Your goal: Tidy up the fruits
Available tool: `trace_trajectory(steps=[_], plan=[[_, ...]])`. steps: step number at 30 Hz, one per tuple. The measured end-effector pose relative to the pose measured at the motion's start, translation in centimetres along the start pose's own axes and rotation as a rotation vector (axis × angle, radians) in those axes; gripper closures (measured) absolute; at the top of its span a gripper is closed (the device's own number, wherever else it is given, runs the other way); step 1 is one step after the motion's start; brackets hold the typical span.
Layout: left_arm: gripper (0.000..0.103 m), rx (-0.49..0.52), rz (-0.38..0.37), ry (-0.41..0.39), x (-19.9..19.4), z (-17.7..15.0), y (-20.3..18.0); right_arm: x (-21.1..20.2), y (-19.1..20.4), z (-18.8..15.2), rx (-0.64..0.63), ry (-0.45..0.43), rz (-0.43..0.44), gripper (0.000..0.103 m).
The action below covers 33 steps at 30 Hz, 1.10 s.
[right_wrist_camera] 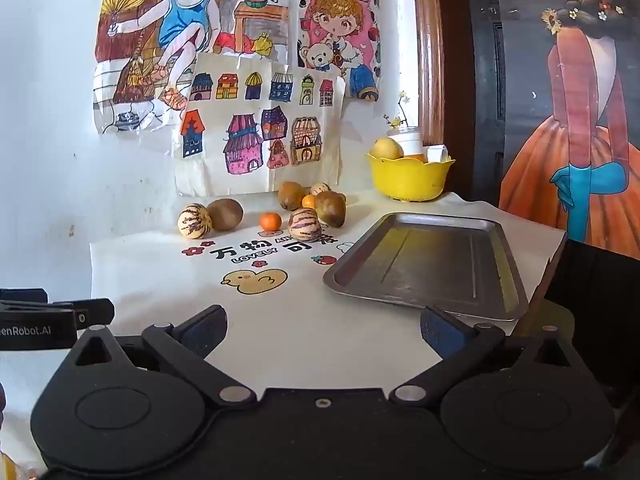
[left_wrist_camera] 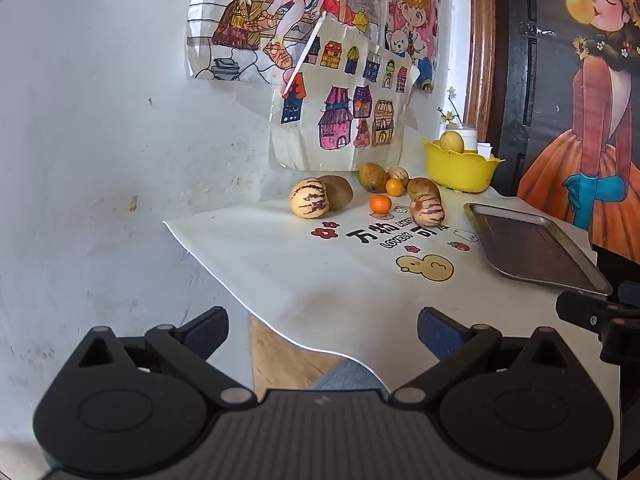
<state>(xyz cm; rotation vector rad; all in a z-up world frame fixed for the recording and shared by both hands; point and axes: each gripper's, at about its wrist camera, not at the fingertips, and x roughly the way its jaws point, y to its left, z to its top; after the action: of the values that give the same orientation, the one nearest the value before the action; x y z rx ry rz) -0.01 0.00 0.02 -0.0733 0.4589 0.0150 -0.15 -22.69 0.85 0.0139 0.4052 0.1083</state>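
Two grippers in my views, both empty: left gripper [left_wrist_camera: 322, 330] and right gripper [right_wrist_camera: 323, 328] with jaws spread wide, held low over the near end of the table [right_wrist_camera: 304, 340]. Fruits sit loose by the far wall: a striped melon [right_wrist_camera: 193, 221] touching a brown kiwi [right_wrist_camera: 225, 214]; a small orange [right_wrist_camera: 270, 221] just beside a second striped melon [right_wrist_camera: 305, 224]; more brown fruit behind. Metal tray [right_wrist_camera: 430, 304] lies bare at right. Yellow bowl [right_wrist_camera: 408, 178] beyond it holds a yellow fruit [right_wrist_camera: 387, 148].

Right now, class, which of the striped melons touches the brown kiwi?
The leftmost striped melon; it rests against the brown kiwi, apart from the cluster.
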Motion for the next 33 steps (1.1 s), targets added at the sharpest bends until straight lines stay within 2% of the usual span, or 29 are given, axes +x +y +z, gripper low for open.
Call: trace_trajectory(steps=[3, 33], plan=[[0.0, -0.006, -0.004, 0.004, 0.02, -0.03, -0.02, -0.17, 0.15, 0.22, -0.028, 0.009, -0.011, 0.0], [0.0, -0.016, -0.005, 0.006, 0.0, -0.12, 0.33, 0.17, -0.08, -0.12, -0.024, 0.019, -0.016, 0.0]])
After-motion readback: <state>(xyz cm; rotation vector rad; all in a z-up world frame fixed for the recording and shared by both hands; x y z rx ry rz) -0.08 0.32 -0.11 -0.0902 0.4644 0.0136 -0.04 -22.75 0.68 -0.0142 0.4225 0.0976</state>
